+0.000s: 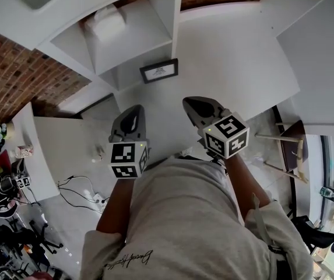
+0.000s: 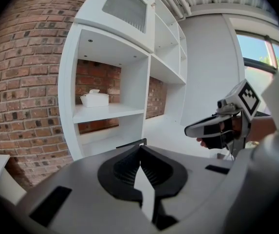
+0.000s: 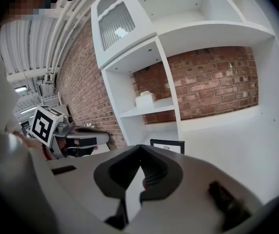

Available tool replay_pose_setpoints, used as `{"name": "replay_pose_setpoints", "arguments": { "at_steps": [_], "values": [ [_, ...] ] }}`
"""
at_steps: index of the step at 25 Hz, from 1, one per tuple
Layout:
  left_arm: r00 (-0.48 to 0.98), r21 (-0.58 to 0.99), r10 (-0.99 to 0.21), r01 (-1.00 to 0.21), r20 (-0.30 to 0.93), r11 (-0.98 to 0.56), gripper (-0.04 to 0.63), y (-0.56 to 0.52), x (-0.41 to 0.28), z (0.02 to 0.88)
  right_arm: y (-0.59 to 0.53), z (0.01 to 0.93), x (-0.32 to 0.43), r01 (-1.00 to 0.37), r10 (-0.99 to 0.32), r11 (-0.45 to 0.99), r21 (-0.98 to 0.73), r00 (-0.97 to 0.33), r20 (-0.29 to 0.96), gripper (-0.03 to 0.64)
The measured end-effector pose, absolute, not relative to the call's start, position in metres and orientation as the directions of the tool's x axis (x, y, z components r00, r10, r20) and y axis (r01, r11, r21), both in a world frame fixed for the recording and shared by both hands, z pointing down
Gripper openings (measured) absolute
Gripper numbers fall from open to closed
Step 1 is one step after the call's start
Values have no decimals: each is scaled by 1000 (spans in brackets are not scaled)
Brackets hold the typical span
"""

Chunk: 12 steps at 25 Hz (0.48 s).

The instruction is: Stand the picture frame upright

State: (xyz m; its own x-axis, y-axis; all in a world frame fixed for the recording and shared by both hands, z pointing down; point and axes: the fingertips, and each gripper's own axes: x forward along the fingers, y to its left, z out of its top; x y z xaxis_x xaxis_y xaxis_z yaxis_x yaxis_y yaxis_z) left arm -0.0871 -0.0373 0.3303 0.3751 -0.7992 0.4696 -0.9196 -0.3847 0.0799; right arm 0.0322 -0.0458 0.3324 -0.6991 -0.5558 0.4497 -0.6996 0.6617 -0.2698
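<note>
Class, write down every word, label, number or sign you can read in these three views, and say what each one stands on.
None can be read in full.
Black-framed picture on the white shelf unit: small dark print on its white sheet, too small to read.
Person's grey shirt: dark cursive script near the hem, too blurred to read.
Left tongs' white marker cube and right tongs' white marker cube: black square patterns only, no words.
</note>
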Motion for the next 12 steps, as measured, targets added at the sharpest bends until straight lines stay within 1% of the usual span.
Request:
{"name": "replay_pose_setpoints", "arguments": {
  "at_steps": [12],
  "values": [
    [400, 97, -793, -910, 460, -403, 15, -32, -84, 327, -39, 332, 20, -680, -540, 675, -285, -719, 437, 28]
  ]
}}
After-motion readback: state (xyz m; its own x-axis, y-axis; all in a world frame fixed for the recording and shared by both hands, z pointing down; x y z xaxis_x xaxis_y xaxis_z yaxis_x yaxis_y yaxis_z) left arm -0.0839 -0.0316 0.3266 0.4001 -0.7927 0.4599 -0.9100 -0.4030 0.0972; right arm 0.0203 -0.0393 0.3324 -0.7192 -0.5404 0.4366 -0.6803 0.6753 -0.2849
